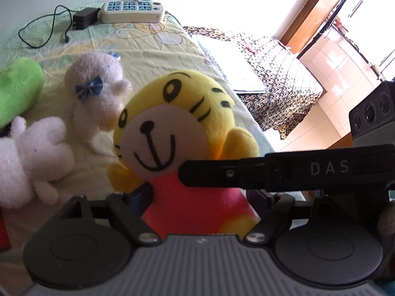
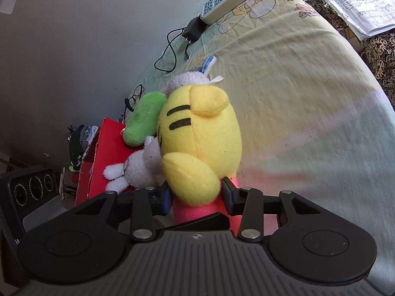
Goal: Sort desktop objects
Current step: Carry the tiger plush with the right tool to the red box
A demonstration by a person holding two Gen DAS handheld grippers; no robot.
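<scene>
**Both tongs clamp the tiger's pink body**

The left gripper [image 1: 197, 197] holds the yellow tiger plush [image 1: 172, 128] by its pink body, upright toward 12 o'clock. The right gripper [image 2: 197, 197] pinches the same toy, crossing from 3 o'clock. At 9 to 10 o'clock crowd the white plush [image 1: 32, 153], lavender plush [image 1: 96, 93] and green plush [image 1: 17, 93]; the red box [image 2: 106, 157] lies beyond.

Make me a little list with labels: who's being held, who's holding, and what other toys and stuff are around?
held toy: yellow tiger plush
holding: left hand-held gripper and right hand-held gripper, both closed on its pink body
other toys: white duck, white bunny, green plush
box: red box under the bunny and green plush
far end: power strip, black adapter
</scene>
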